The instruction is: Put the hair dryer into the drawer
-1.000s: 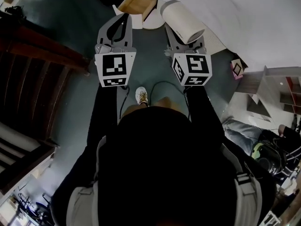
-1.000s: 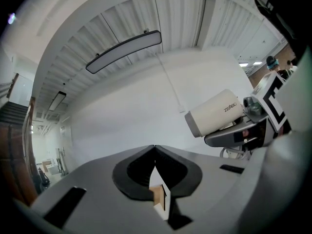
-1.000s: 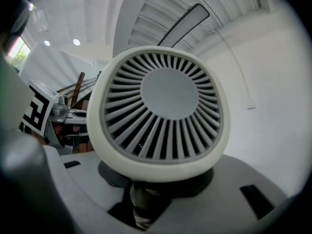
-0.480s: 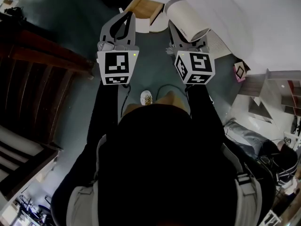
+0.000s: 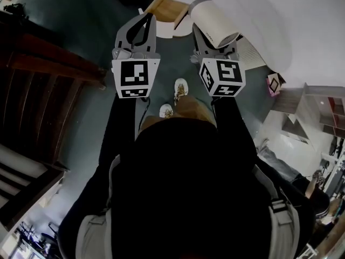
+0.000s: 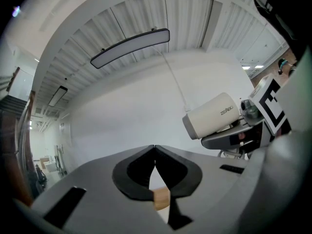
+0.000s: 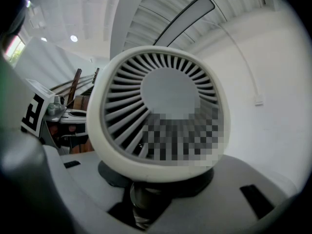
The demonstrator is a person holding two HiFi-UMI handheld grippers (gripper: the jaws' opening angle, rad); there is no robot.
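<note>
The cream hair dryer (image 5: 214, 23) rides in my right gripper (image 5: 207, 36), whose jaws are shut on its handle below the barrel. The right gripper view is filled by the dryer's slatted rear grille (image 7: 161, 116), with the handle (image 7: 141, 204) clamped between the jaws. In the left gripper view the dryer (image 6: 214, 115) shows from the side, to the right. My left gripper (image 5: 144, 18) is held beside it, tips touching, holding nothing. The open wooden drawer (image 5: 170, 9) lies just ahead of both grippers, under a white top.
A dark wooden stair railing (image 5: 48, 69) runs along the left. The person's shoes (image 5: 180, 88) stand on the grey floor below the grippers. The white top (image 5: 280, 15) spreads to the upper right, and shelves (image 5: 318, 101) and a small marker cube (image 5: 275, 82) are at right.
Both grippers have moved forward toward the drawer, which now sits closer to their tips. One foot has stepped forward. The grip on the hair dryer is unchanged.
</note>
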